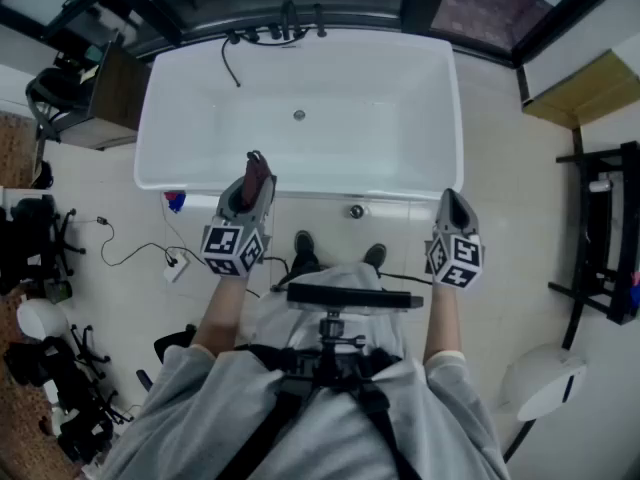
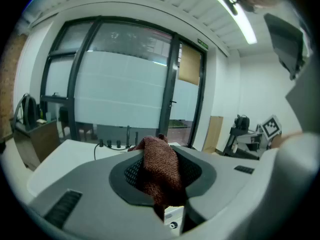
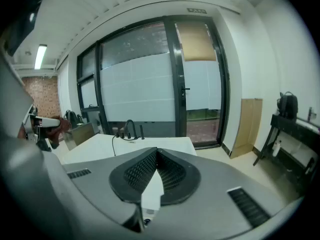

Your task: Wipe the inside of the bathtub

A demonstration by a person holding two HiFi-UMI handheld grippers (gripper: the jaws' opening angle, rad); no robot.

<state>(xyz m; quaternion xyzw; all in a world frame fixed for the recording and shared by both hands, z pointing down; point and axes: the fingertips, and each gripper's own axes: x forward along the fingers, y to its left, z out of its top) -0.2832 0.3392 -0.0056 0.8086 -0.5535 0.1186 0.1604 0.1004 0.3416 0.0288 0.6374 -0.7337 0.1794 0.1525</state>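
Observation:
A white freestanding bathtub [image 1: 190, 173] stands in front of me, its inside bare with a drain [image 1: 299, 115] in the middle and dark taps [image 1: 285, 30] on the far rim. My left gripper [image 1: 254, 173] hovers at the near rim, shut on a dark red cloth [image 1: 257, 171]. In the left gripper view the cloth [image 2: 160, 169] is pinched between the jaws, with the tub [image 2: 65, 151] beyond. My right gripper [image 1: 450, 204] hangs over the floor just short of the tub's near right corner, shut and holding nothing [image 3: 156, 171].
A black hose [image 1: 230, 63] hangs into the tub from the taps. My shoes [image 1: 303, 247] stand on the tile floor by the tub's near side. A dark rack [image 1: 600, 233] is at the right, a desk [image 1: 105, 93] and cables [image 1: 130, 253] at the left.

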